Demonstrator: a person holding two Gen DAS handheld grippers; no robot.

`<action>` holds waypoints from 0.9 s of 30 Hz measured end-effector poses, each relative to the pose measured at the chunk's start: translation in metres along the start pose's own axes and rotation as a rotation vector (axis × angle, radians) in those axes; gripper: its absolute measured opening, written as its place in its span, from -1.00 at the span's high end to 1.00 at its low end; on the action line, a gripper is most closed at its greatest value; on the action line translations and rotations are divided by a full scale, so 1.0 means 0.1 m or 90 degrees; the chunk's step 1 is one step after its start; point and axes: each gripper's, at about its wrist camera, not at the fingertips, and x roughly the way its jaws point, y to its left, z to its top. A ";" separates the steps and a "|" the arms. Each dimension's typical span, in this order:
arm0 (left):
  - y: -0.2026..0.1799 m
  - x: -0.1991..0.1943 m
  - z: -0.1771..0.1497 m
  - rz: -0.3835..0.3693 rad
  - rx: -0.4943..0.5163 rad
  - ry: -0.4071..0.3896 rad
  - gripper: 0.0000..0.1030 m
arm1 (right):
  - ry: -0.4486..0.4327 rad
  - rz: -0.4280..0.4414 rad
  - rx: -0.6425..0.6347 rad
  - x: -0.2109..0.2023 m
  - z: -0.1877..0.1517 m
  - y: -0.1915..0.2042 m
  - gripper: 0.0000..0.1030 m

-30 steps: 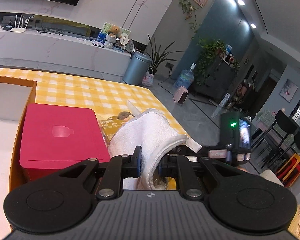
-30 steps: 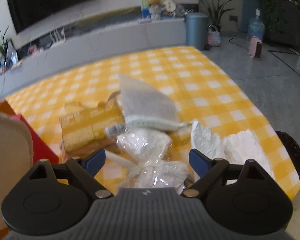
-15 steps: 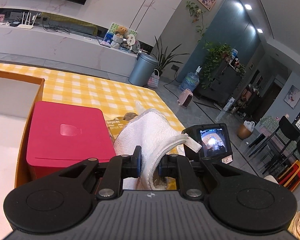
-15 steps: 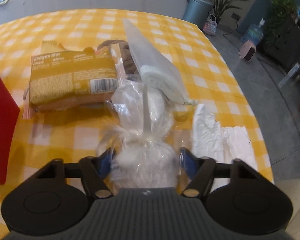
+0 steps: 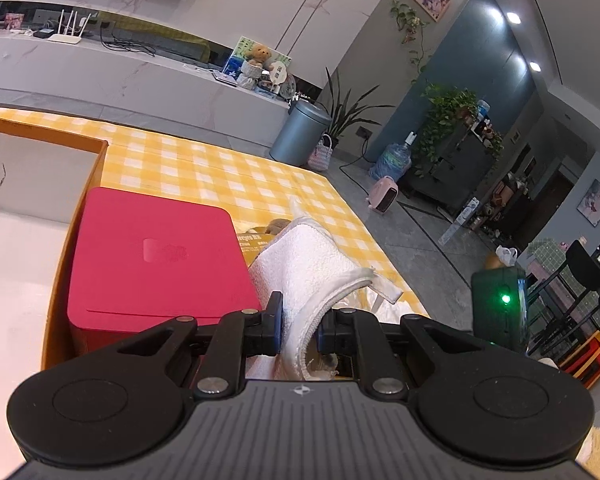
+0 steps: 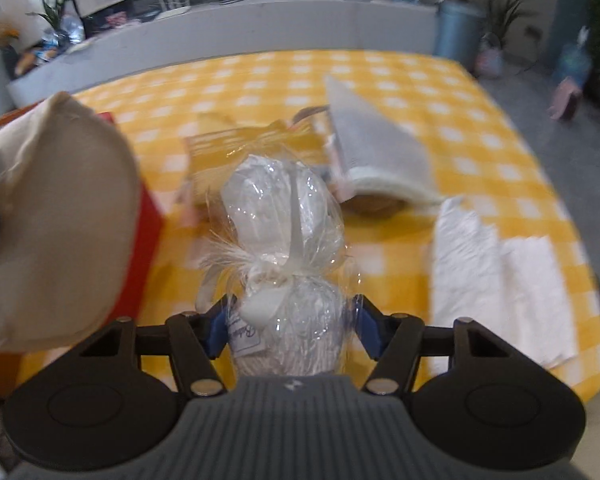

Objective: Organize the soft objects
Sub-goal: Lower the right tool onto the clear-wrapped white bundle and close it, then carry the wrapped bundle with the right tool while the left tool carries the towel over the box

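Note:
My left gripper [image 5: 298, 328] is shut on a folded white towel [image 5: 304, 256], held up beside a red lidded box [image 5: 152, 256]. The same towel [image 6: 60, 220] fills the left of the right wrist view. My right gripper [image 6: 290, 328] has its jaws closing on a cellophane-wrapped white bundle [image 6: 284, 208] tied with a white ribbon; both blue pads touch the wrap at the bundle's near end. The bundle points away from me over the yellow checked table [image 6: 420, 80].
Beyond the bundle lie a yellow snack packet [image 6: 236, 148] and a grey cloth in a clear bag [image 6: 376, 152]. White tissue sheets [image 6: 500, 280] lie at the right. The red box sits inside an orange-walled tray [image 5: 56, 280]. The table's edge runs close on the right.
The right gripper moved in over the wrapped bundle and its jaws narrowed onto it. The left gripper kept hold of the towel and rolled slightly.

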 end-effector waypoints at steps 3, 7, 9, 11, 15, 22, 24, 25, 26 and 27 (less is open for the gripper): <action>0.01 -0.03 0.00 -0.004 -0.006 -0.003 0.67 | -0.015 0.048 0.028 -0.06 0.02 -0.04 -0.21; 0.05 -0.08 0.04 -0.021 -0.026 -0.005 0.67 | -0.035 0.121 0.059 -0.14 0.02 -0.10 -0.21; 0.07 -0.11 0.05 -0.040 -0.034 -0.004 0.67 | -0.037 0.139 0.072 -0.15 0.01 -0.12 -0.21; 0.08 -0.15 0.07 -0.064 -0.033 -0.009 0.67 | -0.039 0.145 0.079 -0.15 0.01 -0.12 -0.21; 0.08 -0.24 0.13 -0.122 -0.042 -0.022 0.67 | -0.051 0.154 0.087 -0.19 0.02 -0.11 -0.21; 0.07 -0.43 0.21 -0.127 -0.037 -0.057 0.67 | -0.069 0.189 0.103 -0.32 0.02 -0.14 -0.21; 0.07 -0.51 0.23 -0.118 -0.035 -0.067 0.67 | -0.086 0.208 0.111 -0.40 0.02 -0.14 -0.21; 0.07 -0.55 0.25 -0.113 -0.033 -0.073 0.67 | -0.097 0.221 0.113 -0.47 0.01 -0.13 -0.21; 0.08 -0.60 0.26 -0.108 -0.031 -0.080 0.67 | -0.109 0.234 0.114 -0.53 0.02 -0.11 -0.21; 0.09 -0.66 0.28 -0.101 -0.031 -0.086 0.67 | -0.120 0.246 0.114 -0.60 0.03 -0.07 -0.21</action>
